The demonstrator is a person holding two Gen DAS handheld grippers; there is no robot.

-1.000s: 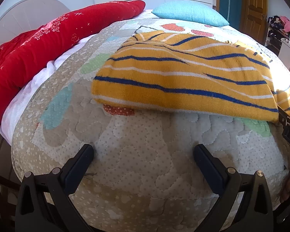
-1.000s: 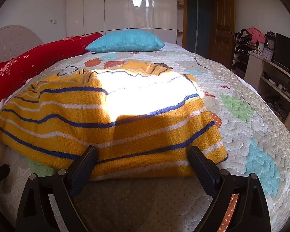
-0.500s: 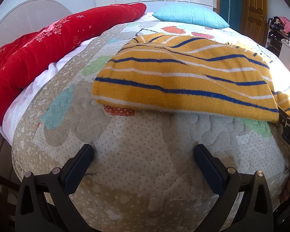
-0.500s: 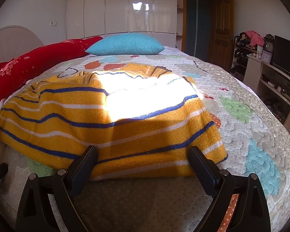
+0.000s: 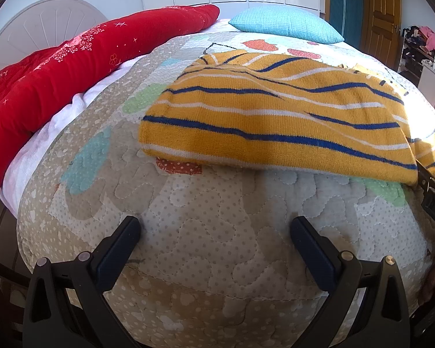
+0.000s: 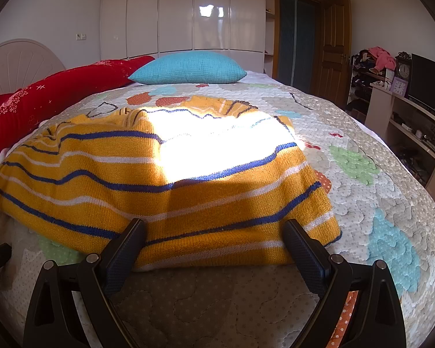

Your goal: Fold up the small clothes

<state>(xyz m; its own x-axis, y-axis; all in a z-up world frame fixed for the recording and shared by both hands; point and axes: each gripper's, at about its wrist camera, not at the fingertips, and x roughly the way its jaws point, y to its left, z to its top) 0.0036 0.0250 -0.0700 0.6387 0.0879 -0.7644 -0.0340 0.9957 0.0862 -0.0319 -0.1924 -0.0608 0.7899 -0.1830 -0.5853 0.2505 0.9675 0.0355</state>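
Yellow striped sweater (image 6: 171,191) flat on bed quilt (image 5: 217,246), short of blue pillow (image 6: 188,68). Unchanged since earlier frames. Left gripper (image 5: 214,232) and right gripper (image 6: 214,232) spread, empty. Folding evidently not begun.

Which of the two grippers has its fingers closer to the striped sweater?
The right gripper: its open fingertips reach the yellow striped sweater. The left gripper hangs open over bare quilt, short of the hem.

Folded yellow striped sweater (image 5: 275,124) on bed
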